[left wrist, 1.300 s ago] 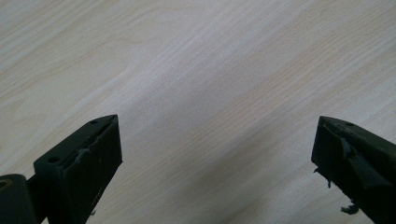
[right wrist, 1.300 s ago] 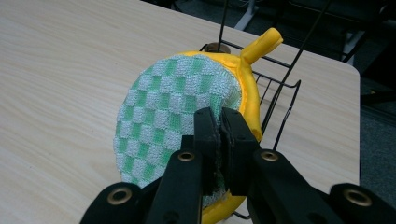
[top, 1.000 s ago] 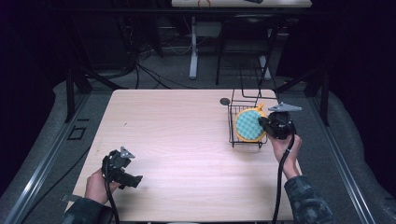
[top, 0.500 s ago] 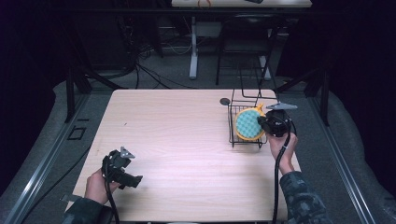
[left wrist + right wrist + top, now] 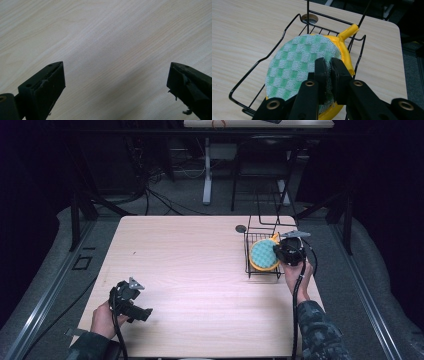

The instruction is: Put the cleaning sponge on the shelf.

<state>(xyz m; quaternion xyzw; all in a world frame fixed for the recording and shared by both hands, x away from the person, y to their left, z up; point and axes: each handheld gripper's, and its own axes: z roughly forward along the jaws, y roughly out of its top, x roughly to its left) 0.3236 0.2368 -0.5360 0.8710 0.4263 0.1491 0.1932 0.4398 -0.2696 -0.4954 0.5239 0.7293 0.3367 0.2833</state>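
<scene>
A round green-and-white checked pot holder (image 5: 299, 63) with a yellow rim and loop stands tilted in a black wire basket (image 5: 274, 43) at the table's right side. My right gripper (image 5: 328, 66) is shut on the pot holder's edge, its jaws pinching the cloth. From the high view the pot holder (image 5: 263, 253) leans in the basket (image 5: 248, 265) with the right gripper (image 5: 286, 251) just right of it. My left gripper (image 5: 131, 302) rests low over the front left of the table, open, with bare wood between its fingers (image 5: 45, 85).
A small round hole (image 5: 241, 228) sits in the tabletop (image 5: 200, 270) behind the basket. The basket's tall wire handle (image 5: 265, 212) rises at its back. Dark floor, cables and table legs surround the table.
The right gripper has shifted slightly toward the back with the pot holder in the basket. The left gripper has stayed where it was.
</scene>
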